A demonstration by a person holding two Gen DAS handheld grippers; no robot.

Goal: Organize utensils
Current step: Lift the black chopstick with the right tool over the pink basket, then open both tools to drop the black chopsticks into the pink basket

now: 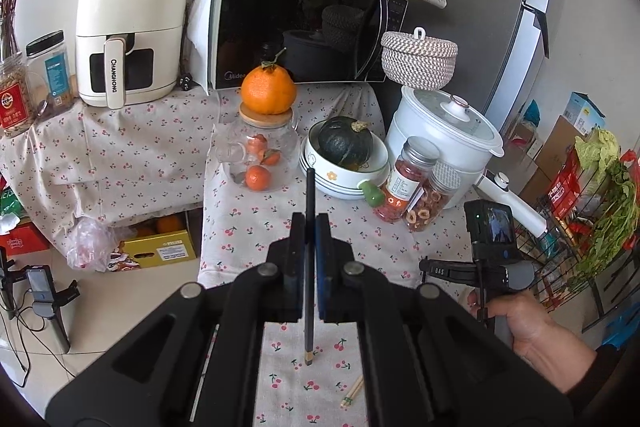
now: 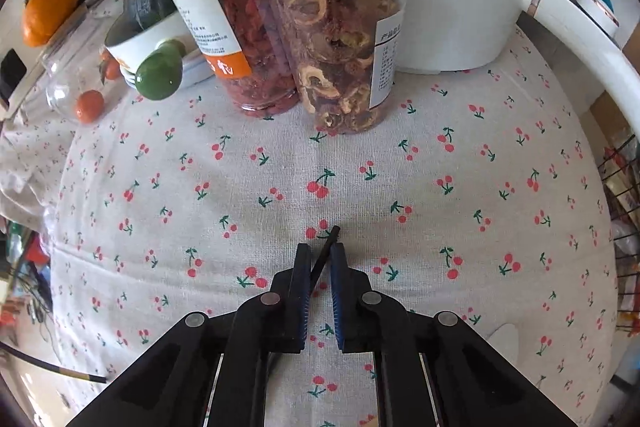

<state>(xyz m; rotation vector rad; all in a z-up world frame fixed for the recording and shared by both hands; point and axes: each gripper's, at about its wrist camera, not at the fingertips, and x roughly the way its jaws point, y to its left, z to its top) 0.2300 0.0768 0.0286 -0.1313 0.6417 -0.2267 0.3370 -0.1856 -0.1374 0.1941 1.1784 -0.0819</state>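
Two dark chopsticks, one per gripper. The left gripper (image 1: 310, 223) has its fingers closed on a black chopstick (image 1: 309, 267), w/ the stick running straight along between the pads; its far end pokes out past the fingertips, its pale-tipped near end hangs over the cherry-print cloth on the desk (image 1: 248, 227). The right gripper (image 2: 320, 253) pinches a second black chopstick (image 2: 325, 255) near the fingertips, stick slanted, only a short piece showing; the rest is hidden under the fingers. Gap between those pads looks narrow.

A pair of light wooden chopsticks (image 1: 352, 393) lies on the cloth, mostly covered by the left gripper's arm, so just the ends show. The person's right hand (image 1: 532, 327) grips the other tool's handle, sleeve cut off at the frame edge.

Farther back: two jars of dried stuff (image 2: 280, 39), stacked bowls w/ a green squash (image 1: 346, 143), a glass jar topped by an orange (image 1: 268, 93), white pot (image 1: 448, 131), microwave (image 1: 300, 23), air fryer (image 1: 132, 27).
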